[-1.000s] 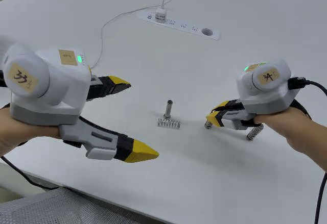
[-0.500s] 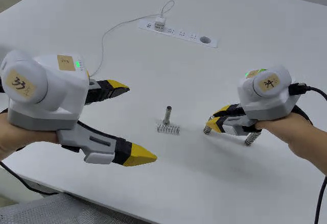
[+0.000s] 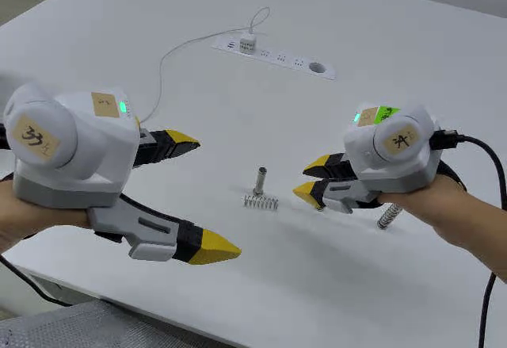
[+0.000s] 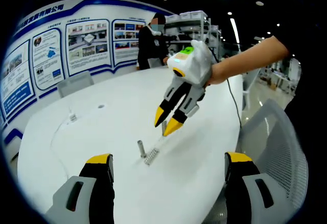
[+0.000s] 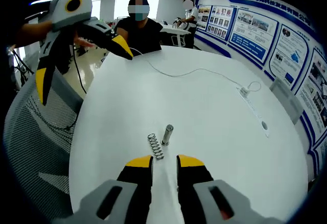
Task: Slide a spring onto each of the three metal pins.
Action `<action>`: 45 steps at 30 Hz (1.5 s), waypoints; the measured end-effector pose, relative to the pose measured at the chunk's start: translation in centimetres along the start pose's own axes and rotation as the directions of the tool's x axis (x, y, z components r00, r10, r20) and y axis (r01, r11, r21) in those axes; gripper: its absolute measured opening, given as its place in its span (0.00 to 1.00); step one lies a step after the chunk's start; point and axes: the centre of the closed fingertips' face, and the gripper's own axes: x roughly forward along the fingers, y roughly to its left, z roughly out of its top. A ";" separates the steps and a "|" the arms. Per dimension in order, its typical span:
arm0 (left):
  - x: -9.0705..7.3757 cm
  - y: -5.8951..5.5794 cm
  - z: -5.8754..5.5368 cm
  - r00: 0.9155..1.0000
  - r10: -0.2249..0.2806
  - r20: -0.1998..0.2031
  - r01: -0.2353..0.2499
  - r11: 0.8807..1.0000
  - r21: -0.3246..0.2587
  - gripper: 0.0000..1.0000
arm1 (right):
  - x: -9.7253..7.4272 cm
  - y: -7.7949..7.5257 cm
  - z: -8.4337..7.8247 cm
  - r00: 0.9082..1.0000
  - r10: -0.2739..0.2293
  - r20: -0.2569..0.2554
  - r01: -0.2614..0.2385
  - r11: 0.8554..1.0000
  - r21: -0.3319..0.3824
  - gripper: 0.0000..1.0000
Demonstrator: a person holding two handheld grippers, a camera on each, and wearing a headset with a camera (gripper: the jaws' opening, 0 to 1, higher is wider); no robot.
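Note:
A short metal pin (image 3: 260,180) stands upright mid-table, with a loose spring (image 3: 261,201) lying flat just in front of it. My right gripper (image 3: 310,177) hovers right of them, its yellow tips slightly apart and holding nothing. Another spring (image 3: 388,215) leans on the table beneath that hand. My left gripper (image 3: 202,192) is held wide open to the left of the pin. In the right gripper view the pin (image 5: 167,133) and spring (image 5: 155,146) lie just beyond my right gripper (image 5: 164,164). In the left gripper view my left gripper (image 4: 168,165) frames the pin (image 4: 140,148) and spring (image 4: 152,156).
A white power strip (image 3: 273,53) with a plugged charger and a thin cable lies at the far side of the table. Mesh chairs (image 5: 41,132) stand at the table's near edge. People stand beyond the far end of the table.
My right gripper has moved left toward the pin and loose spring, and its jaws have parted. The left gripper has stayed about where it was.

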 end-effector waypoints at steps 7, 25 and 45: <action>-1.3 0.8 -0.9 1.000 0.023 -0.007 -0.023 1.000 -0.014 0.92 | 2.4 1.5 -0.4 0.998 0.048 -0.040 -0.050 0.998 -0.027 0.19; -3.3 2.8 -3.0 0.996 0.083 -0.015 -0.084 0.993 -0.082 0.91 | 6.0 1.2 -2.5 0.984 0.103 -0.146 -0.113 0.992 -0.061 0.16; -2.6 2.3 -2.3 0.998 0.061 -0.008 -0.062 0.995 -0.082 0.90 | 6.3 1.5 -3.0 0.972 0.180 -0.152 -0.157 0.976 0.152 0.11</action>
